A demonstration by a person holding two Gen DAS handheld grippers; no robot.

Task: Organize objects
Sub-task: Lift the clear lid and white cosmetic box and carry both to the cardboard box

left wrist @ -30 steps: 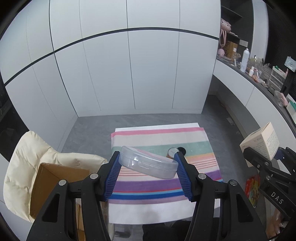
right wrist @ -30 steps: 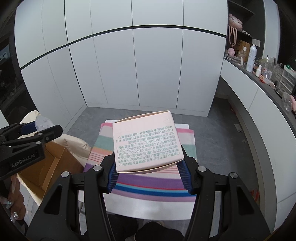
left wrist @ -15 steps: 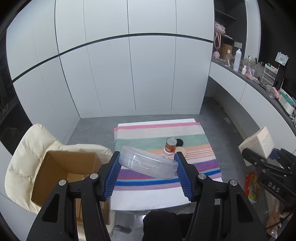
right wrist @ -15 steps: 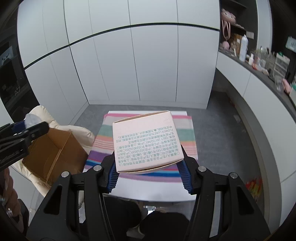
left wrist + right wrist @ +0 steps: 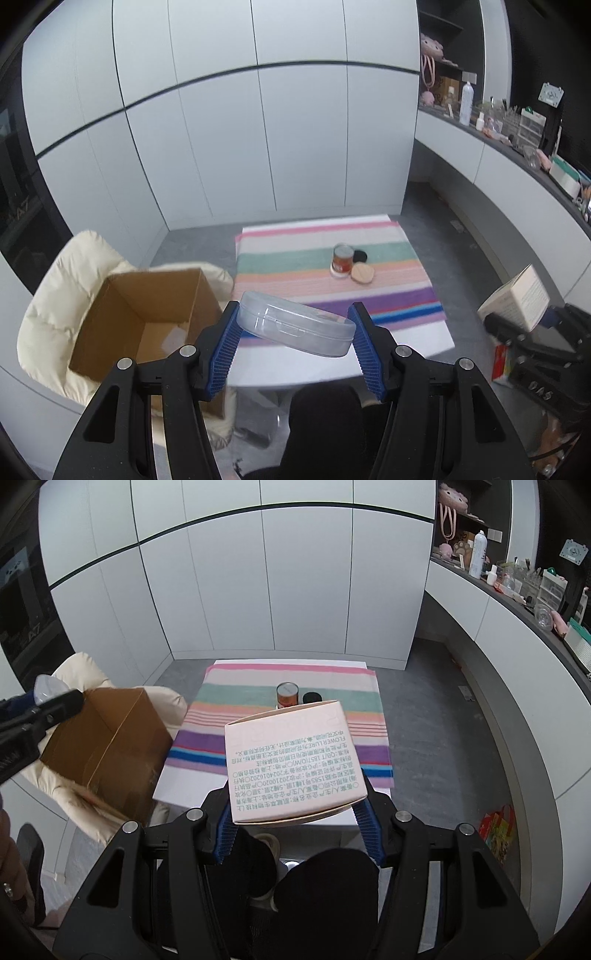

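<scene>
My left gripper (image 5: 295,341) is shut on a clear plastic case (image 5: 293,323), held in the air in front of the table. My right gripper (image 5: 295,818) is shut on a pale pink printed carton (image 5: 291,766), also held above the near table edge. An open cardboard box (image 5: 147,317) sits on a cream padded chair (image 5: 55,295) to the left of the table. On the striped cloth (image 5: 332,277) stand a small red-labelled jar (image 5: 341,260), a black lid (image 5: 360,255) and a tan round puff (image 5: 362,274). The right gripper with its carton (image 5: 517,299) shows at the left wrist view's right edge.
White cabinet doors (image 5: 277,147) fill the back wall. A curved counter (image 5: 517,602) on the right carries bottles and small organisers. A colourful bag (image 5: 498,830) lies on the grey floor to the right. The person's dark-clad knees (image 5: 325,886) are below the grippers.
Both grippers have drawn back from the table and sunk a little, each keeping its object. The cardboard box and the jar with the lid and puff have come fully into view.
</scene>
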